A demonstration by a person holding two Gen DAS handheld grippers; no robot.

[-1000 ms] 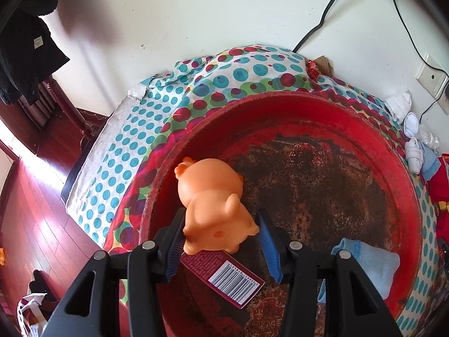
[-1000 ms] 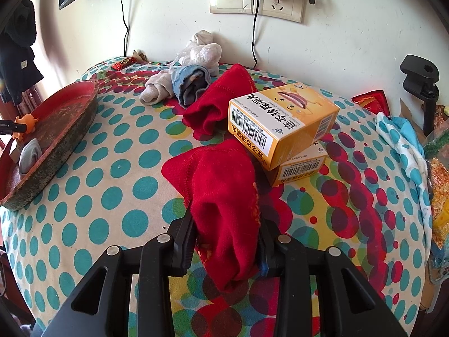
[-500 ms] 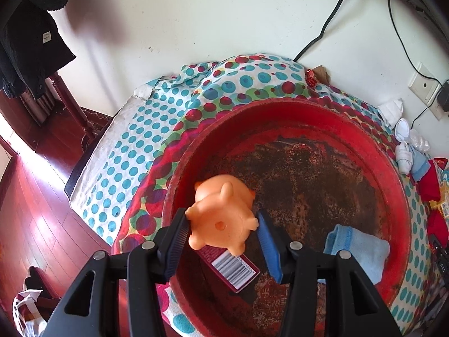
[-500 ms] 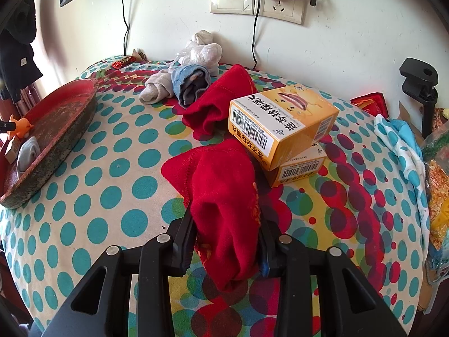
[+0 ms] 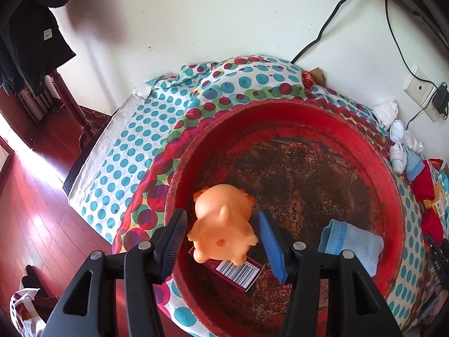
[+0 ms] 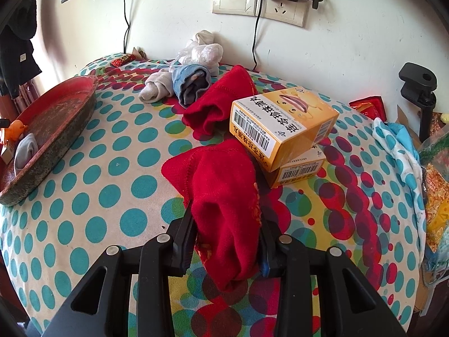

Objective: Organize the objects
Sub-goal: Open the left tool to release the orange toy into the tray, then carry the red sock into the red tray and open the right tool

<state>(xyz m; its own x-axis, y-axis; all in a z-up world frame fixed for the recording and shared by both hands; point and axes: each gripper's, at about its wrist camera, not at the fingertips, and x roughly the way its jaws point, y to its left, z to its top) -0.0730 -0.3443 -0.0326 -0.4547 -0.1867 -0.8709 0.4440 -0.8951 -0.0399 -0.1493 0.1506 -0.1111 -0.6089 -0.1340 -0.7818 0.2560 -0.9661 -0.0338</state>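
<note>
An orange toy pig (image 5: 221, 224) lies in the red tray (image 5: 280, 109) on a dark red box with a barcode (image 5: 238, 272). My left gripper (image 5: 223, 238) straddles the pig, its jaws opening, with a thin gap on each side of it. A light blue sock (image 5: 353, 247) lies in the tray to the right. My right gripper (image 6: 227, 241) is shut on a red sock (image 6: 224, 185) that drapes over the spotted cloth. The tray (image 6: 56, 118) and the pig (image 6: 15, 129) also show at the far left of the right wrist view.
A second red sock (image 6: 219, 106) and two stacked yellow boxes (image 6: 280, 123) lie just beyond the held sock. Rolled blue-grey (image 6: 190, 84) and beige socks (image 6: 157, 90) and a white bundle (image 6: 202, 52) sit by the wall. The table edge and wooden floor (image 5: 42, 196) are left of the tray.
The left jaws have widened off the pig, which has tipped and settled on the barcoded box; the left gripper has drawn back slightly. The right gripper and its red sock are unmoved.
</note>
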